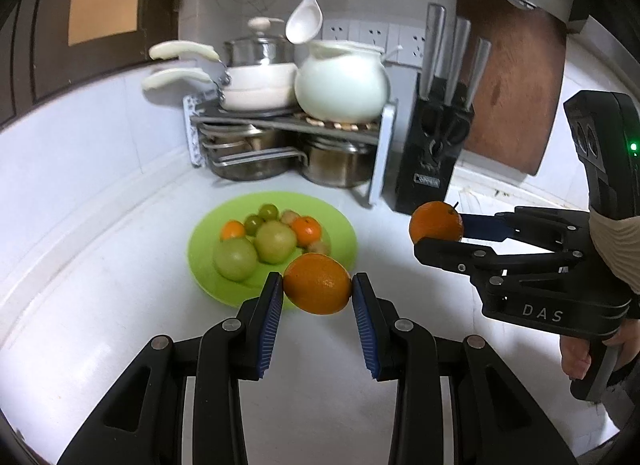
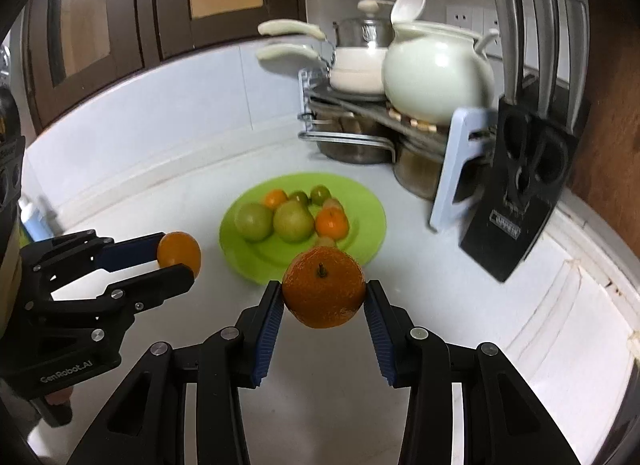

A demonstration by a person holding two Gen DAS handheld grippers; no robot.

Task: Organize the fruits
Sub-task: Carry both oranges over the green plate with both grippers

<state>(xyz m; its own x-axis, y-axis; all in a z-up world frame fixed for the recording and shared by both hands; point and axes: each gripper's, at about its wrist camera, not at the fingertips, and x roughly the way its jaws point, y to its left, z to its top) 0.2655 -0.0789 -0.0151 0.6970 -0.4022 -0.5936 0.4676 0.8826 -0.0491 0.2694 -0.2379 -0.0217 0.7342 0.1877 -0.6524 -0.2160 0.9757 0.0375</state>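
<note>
White worktop (image 1: pixel 100 305), green plate (image 1: pixel 344 225) half full. Left gripper (image 1: pixel 318 292) clamping orange (image 1: pixel 318 287), right gripper (image 2: pixel 325 297) clamping tangerine (image 2: pixel 324 293). Mid-carry; next: lower onto plate, release.

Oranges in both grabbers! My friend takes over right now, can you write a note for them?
Left gripper: shut on an orange, held above the counter.
Right gripper: shut on a stemmed orange, also in the air.
Green plate: already has green fruits, two small oranges and some small pale fruits.
Done: both oranges picked up.
Left: probably set both on the plate gently, so the pile doesn't roll.
</note>
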